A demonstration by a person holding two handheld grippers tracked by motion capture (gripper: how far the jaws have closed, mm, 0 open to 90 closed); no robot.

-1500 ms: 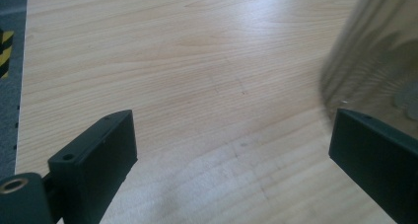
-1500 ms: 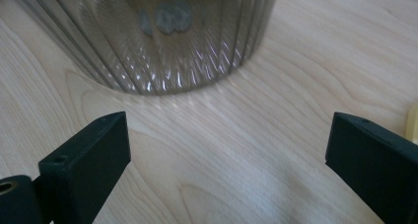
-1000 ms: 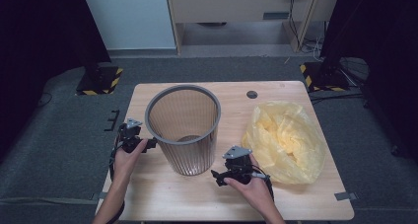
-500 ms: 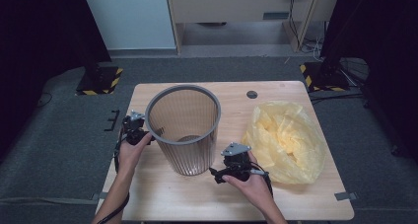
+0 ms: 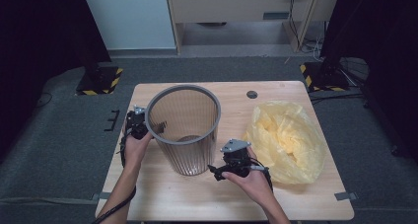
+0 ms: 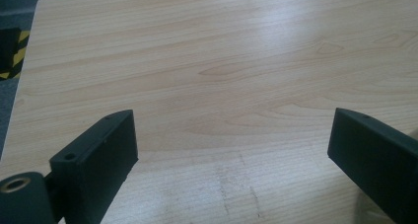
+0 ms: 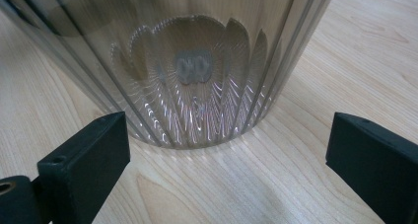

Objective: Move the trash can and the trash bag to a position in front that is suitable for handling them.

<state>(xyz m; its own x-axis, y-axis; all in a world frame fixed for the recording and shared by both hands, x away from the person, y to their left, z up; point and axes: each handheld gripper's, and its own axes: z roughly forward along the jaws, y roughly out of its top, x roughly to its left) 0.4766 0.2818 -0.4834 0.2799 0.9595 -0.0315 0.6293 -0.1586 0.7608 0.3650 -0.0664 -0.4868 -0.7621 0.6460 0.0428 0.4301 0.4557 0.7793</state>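
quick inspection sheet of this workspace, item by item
surface: light wooden table, faint scuff marks near the left gripper; tape tab at its right front edge
job's things: translucent ribbed bin standing upright, nothing visible inside it; crumpled yellow bag lying to its right, apart from it
clutter: small dark round disc near the far edge
grippers: left gripper beside the bin's rim, jaws open over bare wood; right gripper low near the bin's base, jaws open, pointing at it
cables: one trails from the left gripper along the forearm; wires hang by the far cabinet
surroundings: grey carpet, dark curtains, hazard-striped stand bases
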